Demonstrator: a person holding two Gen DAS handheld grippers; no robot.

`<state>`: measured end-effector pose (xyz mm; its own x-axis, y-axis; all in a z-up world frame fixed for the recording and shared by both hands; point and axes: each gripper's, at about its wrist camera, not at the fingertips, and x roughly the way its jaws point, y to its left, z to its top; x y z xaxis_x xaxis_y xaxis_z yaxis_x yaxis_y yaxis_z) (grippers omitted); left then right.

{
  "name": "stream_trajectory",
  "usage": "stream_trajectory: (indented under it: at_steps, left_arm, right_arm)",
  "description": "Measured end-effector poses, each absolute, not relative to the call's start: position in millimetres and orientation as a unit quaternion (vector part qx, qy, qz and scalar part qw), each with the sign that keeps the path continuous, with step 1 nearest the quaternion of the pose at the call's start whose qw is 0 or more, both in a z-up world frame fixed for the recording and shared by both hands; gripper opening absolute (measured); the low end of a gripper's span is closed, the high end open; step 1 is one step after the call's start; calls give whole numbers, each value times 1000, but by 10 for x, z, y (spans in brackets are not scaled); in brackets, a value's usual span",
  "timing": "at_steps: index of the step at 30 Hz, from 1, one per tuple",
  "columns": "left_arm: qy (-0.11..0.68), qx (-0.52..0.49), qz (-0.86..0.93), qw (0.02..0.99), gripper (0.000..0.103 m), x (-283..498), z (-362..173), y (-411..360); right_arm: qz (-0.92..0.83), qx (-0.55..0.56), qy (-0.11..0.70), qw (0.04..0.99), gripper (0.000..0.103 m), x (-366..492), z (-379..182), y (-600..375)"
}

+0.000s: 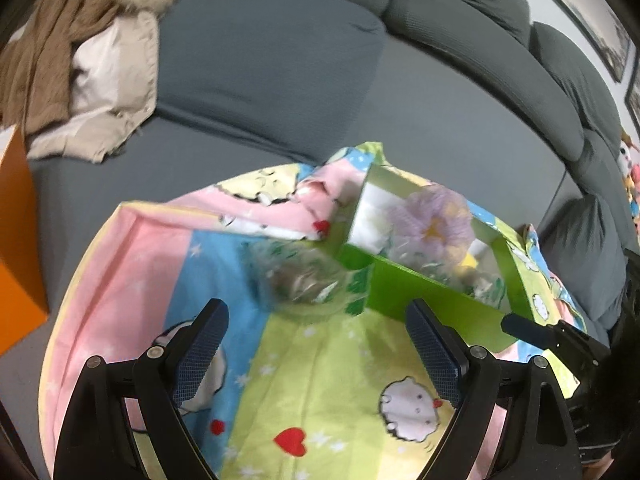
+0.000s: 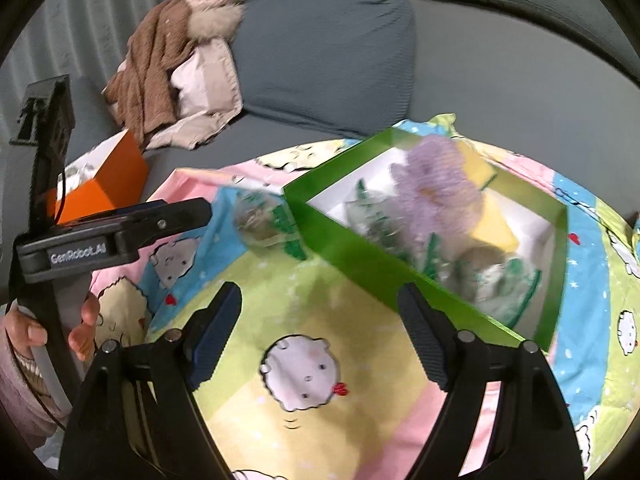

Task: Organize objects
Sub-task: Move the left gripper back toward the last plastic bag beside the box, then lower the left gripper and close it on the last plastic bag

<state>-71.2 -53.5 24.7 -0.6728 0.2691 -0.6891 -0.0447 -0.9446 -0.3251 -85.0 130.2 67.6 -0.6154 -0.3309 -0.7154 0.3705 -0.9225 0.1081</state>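
Note:
A green open box [image 1: 432, 300] [image 2: 360, 252] sits on a cartoon-print cloth [image 1: 320, 380] [image 2: 360, 360]. Inside lie a purple crocheted flower [image 1: 434, 216] [image 2: 436, 184], a yellow item [image 2: 494, 216] and a clear packet with green print [image 2: 492, 280]. Another clear packet [image 1: 304, 276] [image 2: 260, 224] rests on the cloth just left of the box. My left gripper [image 1: 320, 340] hovers open just short of that packet, with nothing between its fingers. My right gripper [image 2: 320, 320] is open over the cloth in front of the box wall, holding nothing.
The cloth covers a round surface in front of a grey sofa [image 1: 280, 60] [image 2: 480, 60]. A brown and beige coat [image 1: 80, 60] [image 2: 180, 80] lies on the sofa. An orange box [image 1: 16, 240] [image 2: 104, 184] stands to the left. A hand [image 2: 80, 324] holds the left gripper's handle.

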Motion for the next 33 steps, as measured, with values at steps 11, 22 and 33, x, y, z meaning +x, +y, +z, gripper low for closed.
stream_trajectory:
  at_steps: [11,22,33]
  left_arm:
    - [-177,-412,891,73,90,-773,-2,-952]
    - [-226,-427,871,93,91,-1081,-183,-1051]
    - [-254,-456,841,141,99,-1607,-378,-799]
  right_arm:
    - [-882,417,38,218,81,-950,411,1018]
    - [-875,428,46,221,81,-1169,197,913]
    - [-869,438,45,225,81,-1533,61,706]
